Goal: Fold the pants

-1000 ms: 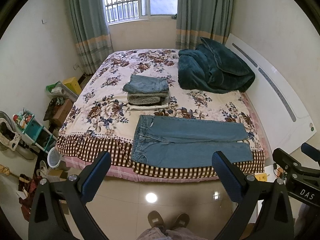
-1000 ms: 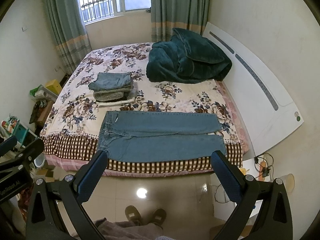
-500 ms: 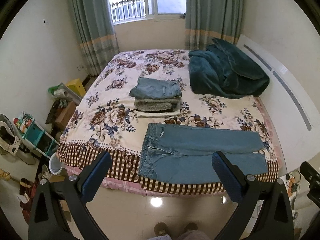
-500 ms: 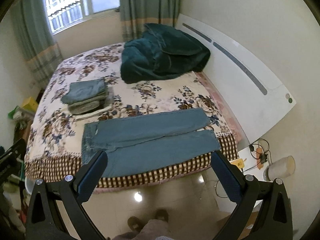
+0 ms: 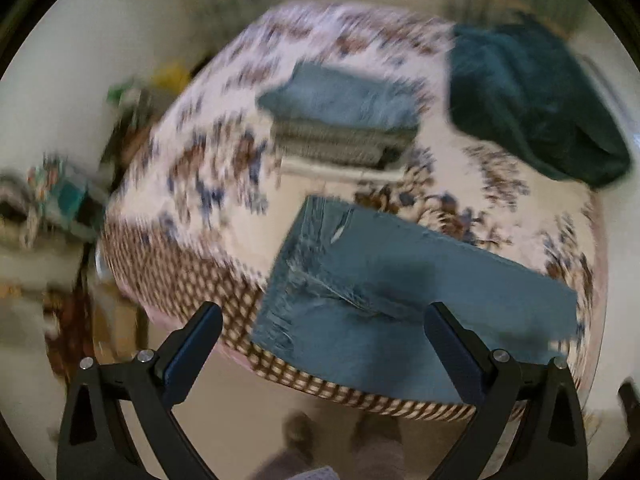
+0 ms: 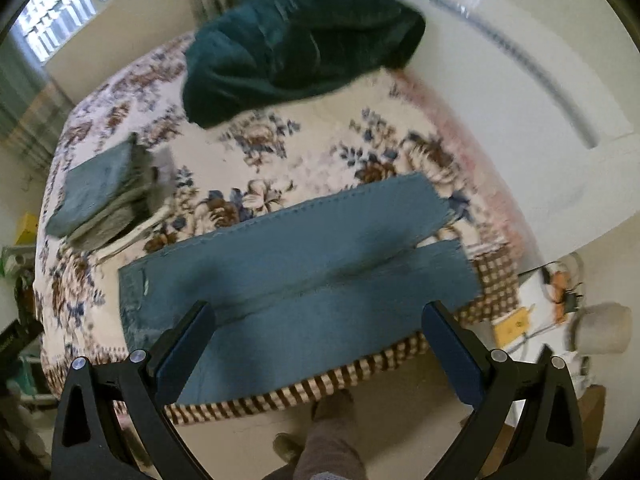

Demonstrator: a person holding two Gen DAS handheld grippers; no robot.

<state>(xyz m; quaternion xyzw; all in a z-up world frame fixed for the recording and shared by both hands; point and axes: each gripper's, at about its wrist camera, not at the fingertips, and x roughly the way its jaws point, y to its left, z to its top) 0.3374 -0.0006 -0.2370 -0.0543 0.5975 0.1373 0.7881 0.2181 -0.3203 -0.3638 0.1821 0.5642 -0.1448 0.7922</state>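
A pair of blue jeans lies flat along the near edge of the bed, waistband to the left, both legs side by side running right; it also shows in the right wrist view. My left gripper is open and empty, above the waistband end. My right gripper is open and empty, above the leg end near the bed's edge. Neither touches the jeans. The left wrist view is blurred by motion.
A stack of folded clothes sits mid-bed behind the jeans. A dark green blanket is heaped at the headboard side. Clutter lies on the floor left of the bed. A nightstand with cables is at right.
Both grippers have moved forward and down toward the bed; the jeans now fill much more of each view. Both stay open. The jeans have not moved.
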